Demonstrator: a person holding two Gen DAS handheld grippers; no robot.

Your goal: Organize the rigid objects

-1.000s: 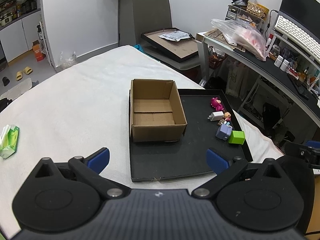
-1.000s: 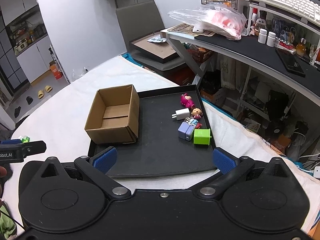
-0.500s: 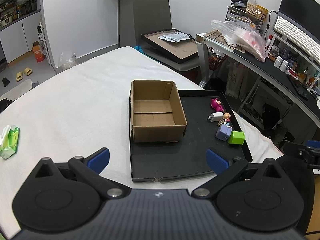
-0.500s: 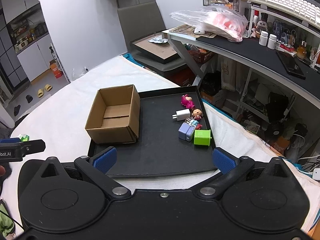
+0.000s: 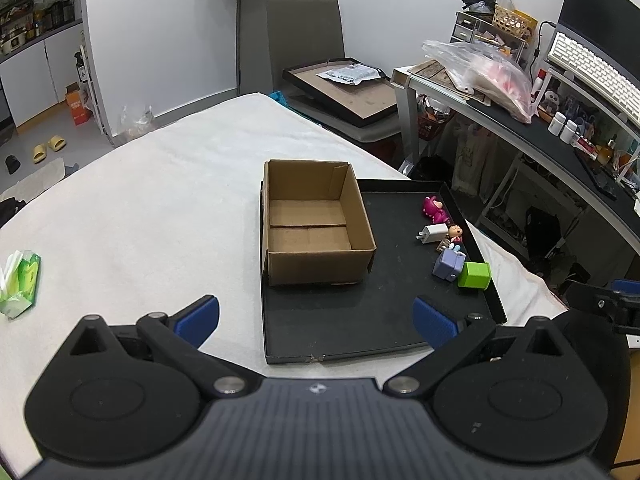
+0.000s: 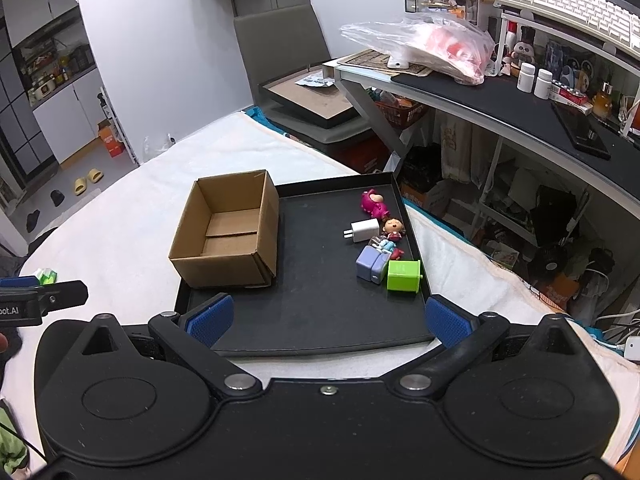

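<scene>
Nearest to the camera, the left hand-held gripper (image 5: 316,318) has its two blue pads spread wide and nothing is between them; it hangs above the near edge of the black tray (image 5: 360,332). The right hand-held gripper (image 6: 328,318) is also wide open and holds nothing, and it hangs over the near rim of the same tray. The tray lies on a counter covered with a white cloth (image 5: 160,200). In the left wrist view, at about 9 o'clock from the tray and well apart from it, a green tissue pack (image 5: 20,284) lies on the cloth. On the left part of the tray stands an open cardboard box (image 5: 316,224), and I see nothing inside it. Along the right side of the tray, at about 3 o'clock from the box, the small things lie in a row: the green cube (image 6: 404,276) is nearest, and the lilac block (image 6: 372,264) touches it. Just behind them is a small doll (image 6: 394,228) with the white charger (image 6: 364,230) beside it at 9 o'clock. The pink toy (image 6: 374,202) is the farthest. Beyond the counter, at 12 o'clock, stands a grey chair (image 6: 280,52).
</scene>
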